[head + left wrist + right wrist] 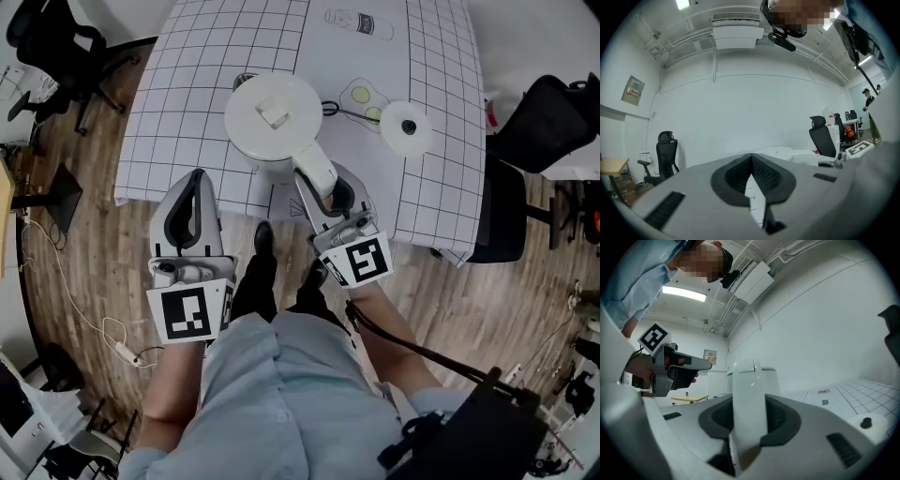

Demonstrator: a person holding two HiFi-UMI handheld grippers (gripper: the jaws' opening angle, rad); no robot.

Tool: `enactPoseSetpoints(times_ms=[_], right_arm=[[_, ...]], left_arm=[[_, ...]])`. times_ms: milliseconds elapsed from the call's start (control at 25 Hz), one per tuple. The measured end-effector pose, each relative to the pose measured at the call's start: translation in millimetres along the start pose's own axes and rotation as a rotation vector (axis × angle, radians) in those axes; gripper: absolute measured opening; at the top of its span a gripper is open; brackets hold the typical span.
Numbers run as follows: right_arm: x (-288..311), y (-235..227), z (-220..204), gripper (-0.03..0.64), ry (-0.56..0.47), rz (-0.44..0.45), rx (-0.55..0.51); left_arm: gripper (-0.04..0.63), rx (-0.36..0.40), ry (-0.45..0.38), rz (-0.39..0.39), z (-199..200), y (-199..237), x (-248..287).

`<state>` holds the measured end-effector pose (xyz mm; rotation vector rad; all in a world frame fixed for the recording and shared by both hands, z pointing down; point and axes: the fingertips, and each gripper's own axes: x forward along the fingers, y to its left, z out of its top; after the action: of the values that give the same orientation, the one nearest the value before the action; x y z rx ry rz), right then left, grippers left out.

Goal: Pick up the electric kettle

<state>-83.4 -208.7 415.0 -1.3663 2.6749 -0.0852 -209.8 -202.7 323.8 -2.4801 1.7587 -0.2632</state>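
The white electric kettle (274, 117) sits near the front edge of the gridded table (187, 94), off its round base (405, 128), which lies to its right. Its white handle (315, 165) points toward me. My right gripper (325, 190) is shut on that handle; in the right gripper view the handle (749, 394) fills the gap between the dark pads (780, 416), with the kettle body (766, 378) behind. My left gripper (197, 180) hovers at the table's front edge, left of the kettle, touching nothing. Its jaws (751, 157) meet at the tips, empty.
A black cord (345, 112) runs from the base across the cloth. Black office chairs stand at the right (534, 122) and the far left (56, 42). A white cable with a plug strip (122, 349) lies on the wooden floor to my left.
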Motion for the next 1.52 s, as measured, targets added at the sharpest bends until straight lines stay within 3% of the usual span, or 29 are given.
enactPoseSetpoints(times_ms=[240,320,400,520,800,960,1040,1120,1520], right_arm=[[-5,4,-1,0.120,-0.005,0.012,-0.025],[-1,9,7,0.154,-0.046,0.031,-0.039],[-3,12,2,0.226,-0.002,0.043,-0.047],[-17,5,-5,0.239,0.077,0.001,-0.030],[-59,-13,30,0.242,0.090,-0.109,-0.021],[-67,-22,76,0.187,0.032,-0.164,-0.033],[-71,-23,99,0.089,-0.003,-0.199,-0.040],[-75,-25,116,0.031,-0.020,-0.228,-0.051],[-85,-22,151,0.002,-0.076,-0.267,-0.128]], left_arm=[[0.000,0.009,-0.015,-0.017,8,-15,-4],[0.000,0.011,-0.023,-0.022,11,-20,-6],[0.000,0.012,-0.038,-0.028,16,-23,-7],[0.000,0.001,-0.057,-0.029,23,-26,-9],[0.000,-0.034,-0.093,-0.042,32,-33,-8],[0.000,-0.033,-0.137,-0.053,44,-36,1],[0.000,-0.030,-0.155,-0.070,51,-41,5],[0.000,-0.029,-0.168,-0.095,58,-49,9],[0.000,-0.009,-0.233,-0.158,85,-70,21]])
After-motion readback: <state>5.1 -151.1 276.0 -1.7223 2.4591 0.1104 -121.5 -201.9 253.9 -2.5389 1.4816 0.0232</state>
